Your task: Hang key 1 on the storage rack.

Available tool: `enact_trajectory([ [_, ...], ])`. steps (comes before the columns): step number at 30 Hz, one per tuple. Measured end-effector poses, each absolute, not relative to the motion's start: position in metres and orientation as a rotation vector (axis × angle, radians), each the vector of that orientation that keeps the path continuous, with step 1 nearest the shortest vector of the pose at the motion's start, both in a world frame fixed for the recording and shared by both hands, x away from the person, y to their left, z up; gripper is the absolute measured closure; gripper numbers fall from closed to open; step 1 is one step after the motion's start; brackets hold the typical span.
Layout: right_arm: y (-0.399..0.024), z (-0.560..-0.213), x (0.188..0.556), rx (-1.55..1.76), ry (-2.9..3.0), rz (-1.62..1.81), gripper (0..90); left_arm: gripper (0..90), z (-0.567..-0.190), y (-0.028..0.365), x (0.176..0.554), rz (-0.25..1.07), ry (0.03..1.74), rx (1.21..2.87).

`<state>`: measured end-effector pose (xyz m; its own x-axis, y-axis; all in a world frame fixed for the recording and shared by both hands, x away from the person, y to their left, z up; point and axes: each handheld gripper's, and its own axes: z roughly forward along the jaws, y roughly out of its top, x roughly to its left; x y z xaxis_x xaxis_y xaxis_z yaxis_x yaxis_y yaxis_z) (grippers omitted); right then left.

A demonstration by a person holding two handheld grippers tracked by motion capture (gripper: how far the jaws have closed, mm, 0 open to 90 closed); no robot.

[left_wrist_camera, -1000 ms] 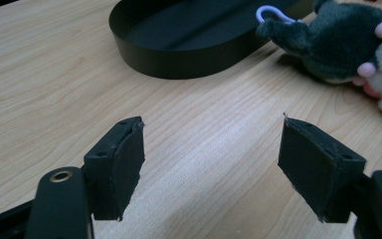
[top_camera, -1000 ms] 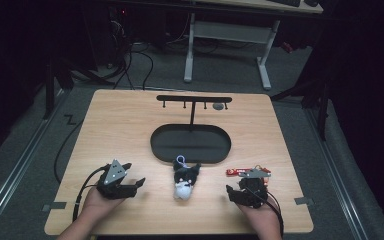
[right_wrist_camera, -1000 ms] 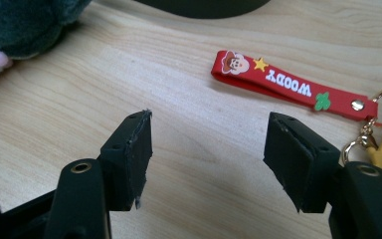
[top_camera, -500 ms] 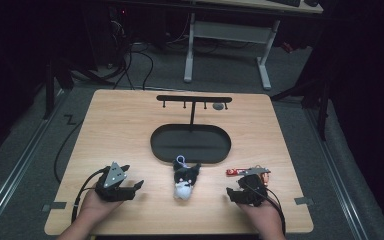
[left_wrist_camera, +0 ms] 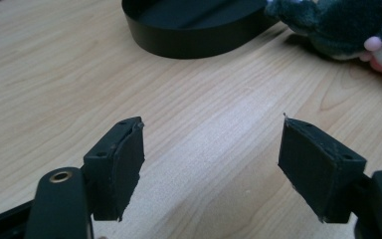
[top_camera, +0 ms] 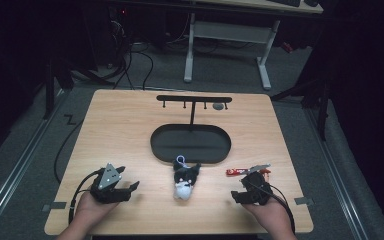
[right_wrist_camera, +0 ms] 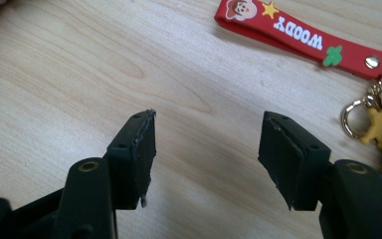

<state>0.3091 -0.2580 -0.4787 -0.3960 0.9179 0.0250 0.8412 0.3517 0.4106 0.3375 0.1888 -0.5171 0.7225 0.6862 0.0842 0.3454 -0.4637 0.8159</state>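
Note:
A small black-and-white plush toy [top_camera: 184,182] with a loop on top lies at the table's front centre, just below a black oval tray [top_camera: 153,145]. A red strap keychain [top_camera: 239,172] marked WOODY [right_wrist_camera: 298,35] lies to its right, with a metal ring and charm [right_wrist_camera: 358,117]. My left gripper [top_camera: 131,187] rests at the front left, open, pointing toward the plush [left_wrist_camera: 338,25] and the tray [left_wrist_camera: 199,42]. My right gripper [top_camera: 239,194] sits just below the strap, open. Its jaws have just been closing a little, with bare wood between them. Both grippers [left_wrist_camera: 211,137] [right_wrist_camera: 209,132] are empty.
A black T-shaped stand [top_camera: 194,100] with several hooks rises from the tray's far side, and a small grey item [top_camera: 219,106] hangs on one hook. Cables trail from both grippers over the wooden table [top_camera: 120,130]. Desk legs and dark floor lie beyond.

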Motion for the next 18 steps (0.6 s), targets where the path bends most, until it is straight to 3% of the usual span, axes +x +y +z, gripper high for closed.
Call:
enact_trajectory([
  [18, -0.290, -0.461, 0.308, 1.658, 2.435, 0.396, 40.8, 26.6, -0.516, 0.184, 0.336, 0.518, 0.752, 2.084],
])
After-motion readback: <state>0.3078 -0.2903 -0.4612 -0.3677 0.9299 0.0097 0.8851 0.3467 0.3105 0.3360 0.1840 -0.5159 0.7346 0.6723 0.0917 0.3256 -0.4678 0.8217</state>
